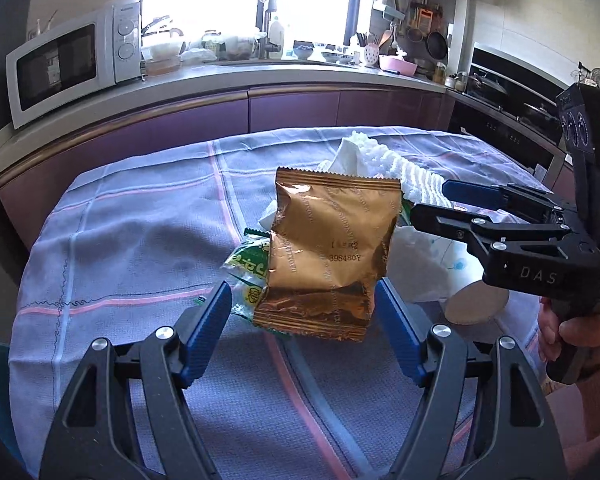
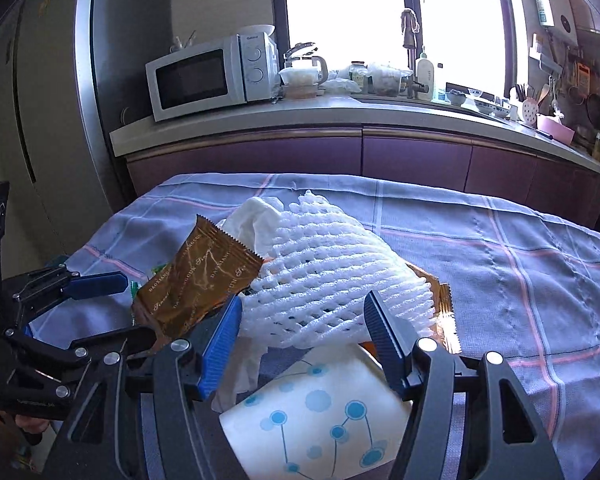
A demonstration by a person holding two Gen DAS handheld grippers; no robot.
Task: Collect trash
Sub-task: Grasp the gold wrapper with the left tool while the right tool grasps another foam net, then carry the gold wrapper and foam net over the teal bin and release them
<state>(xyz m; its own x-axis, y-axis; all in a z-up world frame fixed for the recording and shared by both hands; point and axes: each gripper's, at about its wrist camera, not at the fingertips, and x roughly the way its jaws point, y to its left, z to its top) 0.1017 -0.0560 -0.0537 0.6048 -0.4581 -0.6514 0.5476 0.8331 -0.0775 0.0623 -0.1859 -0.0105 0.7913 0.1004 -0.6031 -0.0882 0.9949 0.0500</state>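
Observation:
A heap of trash lies on the lilac checked tablecloth [image 1: 140, 240]. A gold snack wrapper [image 1: 328, 252] stands tilted at the front, and its lower end sits between the fingers of my open left gripper [image 1: 302, 296]; the pads do not press it. A green wrapper [image 1: 248, 268] lies beneath its left side. Behind it are a white tissue [image 1: 348, 156] and a white foam fruit net [image 2: 332, 276]. My right gripper [image 2: 303, 302] is open, its fingertips on either side of the net's near edge. A paper cup [image 2: 320, 412] with blue dots lies under that gripper. A second gold wrapper [image 2: 444, 296] peeks from under the net.
A kitchen counter [image 1: 260, 76] with a microwave [image 1: 72, 60], sink and dishes curves behind the table. A tall fridge [image 2: 60, 100] stands at the left in the right wrist view, and a stove [image 1: 512, 92] is at the right. A person's hand [image 1: 572, 332] grips the right tool's handle.

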